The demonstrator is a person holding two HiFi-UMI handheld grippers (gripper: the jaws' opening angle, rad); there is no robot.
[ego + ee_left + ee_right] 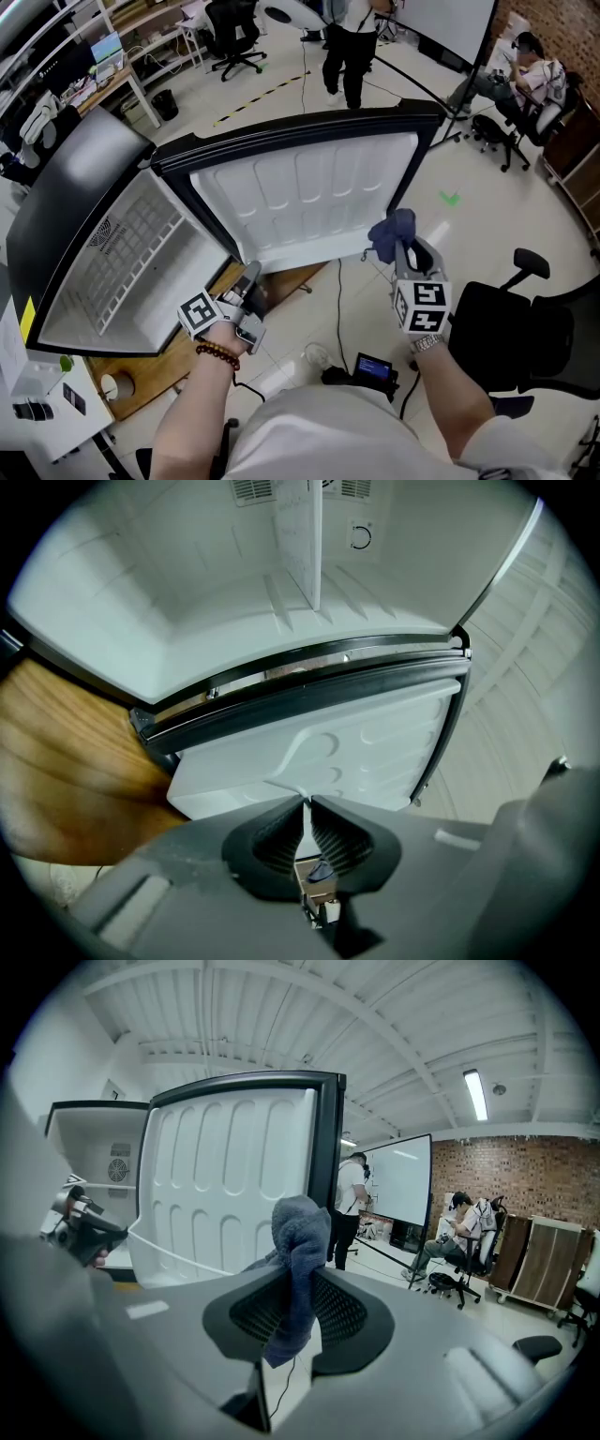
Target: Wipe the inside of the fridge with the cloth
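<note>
Between the jaws of the right gripper point(300, 1279) sits the cloth point(298, 1237), a dark blue-grey towel. The jaws are closed on its middle part. One bunched end stands up above the jaw tips, and the other end hangs down behind them. Seen from the head view, the right gripper point(405, 255) is at the right side of the scene, and the cloth point(392, 232) sticks out at its front, toward the fridge door point(309, 187). The cloth is close to the free right edge of this door, near its lower corner. I cannot tell if it touches the door.

The fridge point(66, 197) is black outside and white inside, and its door stands wide open. The inner compartment point(178, 253) with the wire shelf point(127, 248) is at the left, well apart from the cloth. From the right gripper view, the white ribbed inner panel of the door point(225, 1185) fills the space behind the cloth.

The left gripper point(249, 279) is lower left of the door and points toward its bottom edge. In the left gripper view its jaws point(307, 801) are closed together, and I see nothing held between them. Just beyond the tips is the lower part of the door point(356, 742), and above it the white compartment point(187, 621). A wooden surface point(66, 761) lies under the fridge at the left.
</note>
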